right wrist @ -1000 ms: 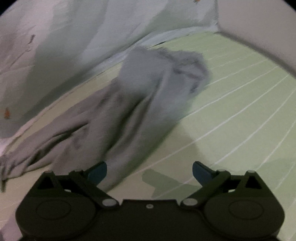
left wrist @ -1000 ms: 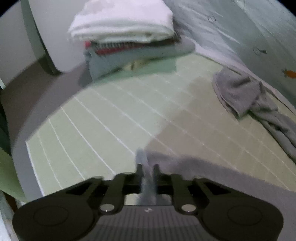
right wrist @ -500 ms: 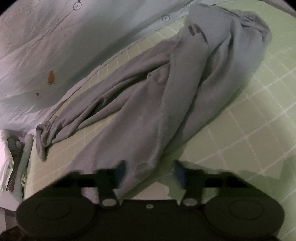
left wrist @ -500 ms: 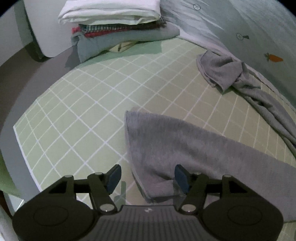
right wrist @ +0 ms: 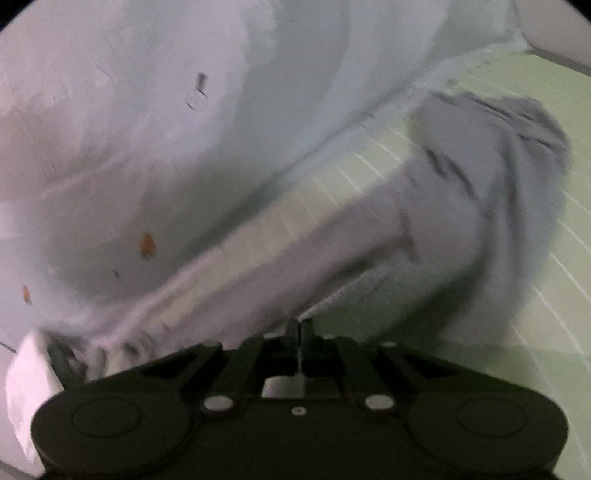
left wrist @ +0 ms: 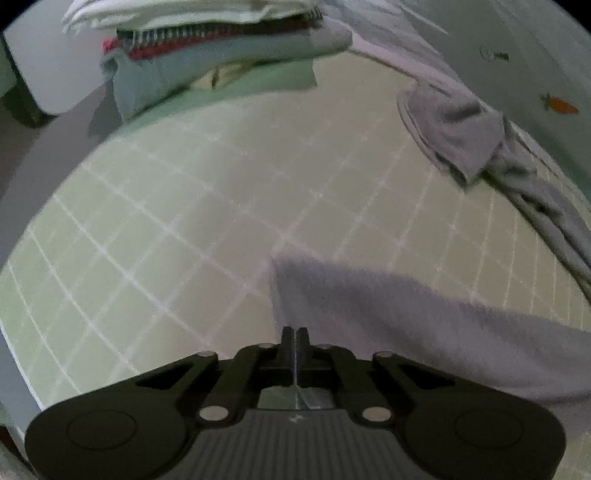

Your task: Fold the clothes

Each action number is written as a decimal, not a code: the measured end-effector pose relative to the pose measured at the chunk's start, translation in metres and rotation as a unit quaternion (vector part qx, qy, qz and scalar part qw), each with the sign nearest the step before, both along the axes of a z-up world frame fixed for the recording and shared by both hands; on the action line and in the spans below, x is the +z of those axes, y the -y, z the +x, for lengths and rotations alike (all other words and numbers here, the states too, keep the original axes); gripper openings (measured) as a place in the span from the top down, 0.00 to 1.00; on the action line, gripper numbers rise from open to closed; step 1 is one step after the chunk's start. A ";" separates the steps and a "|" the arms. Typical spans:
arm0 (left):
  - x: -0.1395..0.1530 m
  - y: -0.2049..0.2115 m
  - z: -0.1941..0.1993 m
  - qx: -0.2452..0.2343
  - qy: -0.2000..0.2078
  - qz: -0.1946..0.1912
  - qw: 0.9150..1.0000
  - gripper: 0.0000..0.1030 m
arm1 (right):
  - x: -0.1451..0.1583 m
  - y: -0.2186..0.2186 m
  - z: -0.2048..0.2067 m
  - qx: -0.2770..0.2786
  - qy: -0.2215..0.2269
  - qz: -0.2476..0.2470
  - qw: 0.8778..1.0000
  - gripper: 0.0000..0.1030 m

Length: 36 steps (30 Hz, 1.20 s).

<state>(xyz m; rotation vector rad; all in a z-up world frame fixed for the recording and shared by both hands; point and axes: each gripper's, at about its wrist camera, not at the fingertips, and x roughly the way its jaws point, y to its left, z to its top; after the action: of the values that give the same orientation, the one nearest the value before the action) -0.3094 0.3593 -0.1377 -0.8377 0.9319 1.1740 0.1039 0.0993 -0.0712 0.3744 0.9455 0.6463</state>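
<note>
A grey garment (left wrist: 406,317) lies spread on a green checked mat (left wrist: 192,206); its far bunched part (left wrist: 461,136) lies at the right. My left gripper (left wrist: 294,334) is shut on the garment's near edge. In the right wrist view the same grey garment (right wrist: 461,221) stretches from the far right toward me, bunched at its far end. My right gripper (right wrist: 299,326) is shut on the garment's near edge. Both views are blurred by motion.
A stack of folded clothes (left wrist: 207,33) with a white piece on top sits at the mat's far left. A pale blue quilt with carrot prints (right wrist: 147,147) runs along the mat's far side and also shows in the left wrist view (left wrist: 517,55).
Half a second ago both grippers were open over the garment's edge. Both have now shut on it, and the views have shifted and blurred.
</note>
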 end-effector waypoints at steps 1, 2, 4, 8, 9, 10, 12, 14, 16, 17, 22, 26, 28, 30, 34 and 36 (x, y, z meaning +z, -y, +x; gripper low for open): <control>0.003 -0.007 -0.003 0.005 0.002 0.007 1.000 1.00 | 0.004 -0.012 0.009 -0.001 0.003 0.009 1.000 0.99; 0.005 -0.015 -0.005 0.013 0.004 0.015 1.000 1.00 | 0.005 -0.026 0.019 -0.003 0.005 0.016 1.000 0.99; 0.008 -0.031 -0.011 0.029 0.009 0.026 0.999 1.00 | 0.004 -0.050 0.036 -0.005 0.001 0.033 0.999 0.98; 0.013 -0.051 -0.013 0.026 0.024 0.027 0.999 0.98 | -0.009 -0.080 0.054 -0.006 -0.027 0.025 0.999 0.88; 0.016 -0.049 -0.011 0.013 0.026 0.027 0.999 0.98 | -0.012 -0.086 0.056 -0.005 -0.034 0.010 0.999 0.79; 0.018 -0.043 -0.008 -0.001 0.028 0.029 0.999 0.97 | -0.014 -0.087 0.050 0.000 -0.030 -0.003 1.000 0.69; 0.020 -0.027 0.000 -0.027 0.033 0.028 0.999 0.90 | -0.018 -0.083 0.034 0.020 -0.005 -0.030 0.999 0.56; 0.019 -0.010 0.009 -0.040 0.037 0.019 0.998 0.85 | -0.025 -0.075 0.015 0.034 0.010 -0.072 0.997 0.51; 0.019 0.007 0.018 -0.056 0.041 0.014 0.998 0.80 | -0.033 -0.063 -0.001 0.041 0.014 -0.110 0.993 0.34; 0.018 0.015 0.022 -0.063 0.042 0.011 0.997 0.78 | -0.037 -0.056 -0.008 0.043 0.015 -0.129 0.991 0.27; 0.016 0.053 0.039 -0.108 0.055 -0.007 0.993 0.75 | -0.046 -0.008 -0.040 0.040 0.029 -0.169 0.984 0.10; 0.013 0.081 0.051 -0.151 0.074 -0.022 0.986 0.75 | -0.056 0.019 -0.052 0.047 0.009 -0.185 0.982 0.09; 0.008 0.090 0.059 -0.162 0.061 -0.026 0.985 0.75 | -0.058 0.027 -0.055 0.051 0.006 -0.190 0.981 0.09; 0.000 0.096 0.065 -0.164 0.045 -0.027 0.985 0.70 | -0.058 0.032 -0.057 0.056 0.007 -0.195 0.979 0.09; -0.007 0.104 0.072 -0.184 0.023 -0.014 0.983 0.63 | -0.059 0.034 -0.057 0.062 0.009 -0.206 0.977 0.09; -0.008 0.105 0.077 -0.198 0.005 -0.004 0.980 0.63 | -0.060 0.037 -0.057 0.061 0.006 -0.210 0.976 0.09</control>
<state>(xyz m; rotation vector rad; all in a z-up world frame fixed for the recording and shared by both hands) -0.2322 0.2540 -0.1453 -0.6274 1.0390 0.8204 0.0472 0.0622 -0.1317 -0.0635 1.0695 0.5404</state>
